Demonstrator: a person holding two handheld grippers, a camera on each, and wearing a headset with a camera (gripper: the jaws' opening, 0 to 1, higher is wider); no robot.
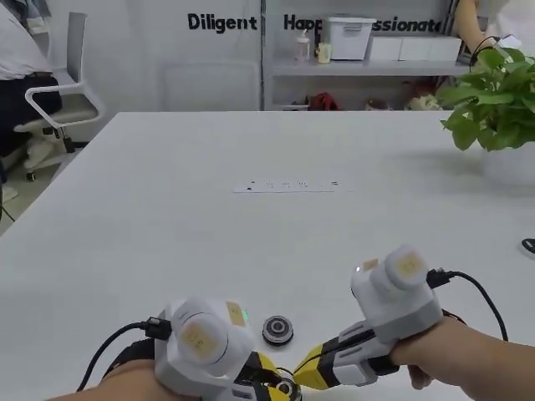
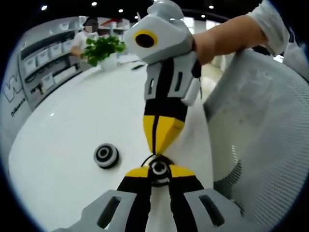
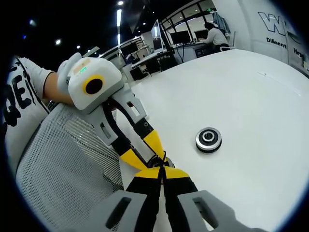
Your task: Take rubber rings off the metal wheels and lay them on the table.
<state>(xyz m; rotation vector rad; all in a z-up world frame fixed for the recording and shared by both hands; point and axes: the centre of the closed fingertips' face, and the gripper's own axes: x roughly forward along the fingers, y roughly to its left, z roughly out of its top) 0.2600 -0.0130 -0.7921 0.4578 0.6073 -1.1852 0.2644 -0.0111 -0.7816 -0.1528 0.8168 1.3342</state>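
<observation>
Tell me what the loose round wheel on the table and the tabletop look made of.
Small round black-and-silver wheel: shiny silvery metal hub, matte black outer band, likely rubber. White table: smooth, faintly glossy surface, perhaps laminate.

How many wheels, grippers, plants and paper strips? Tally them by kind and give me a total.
Metal wheels: 2, a loose wheel and a held wheel
Grippers: 2, left gripper and right gripper
Potted plant: 1
Paper strip: 1
Total: 6
</observation>
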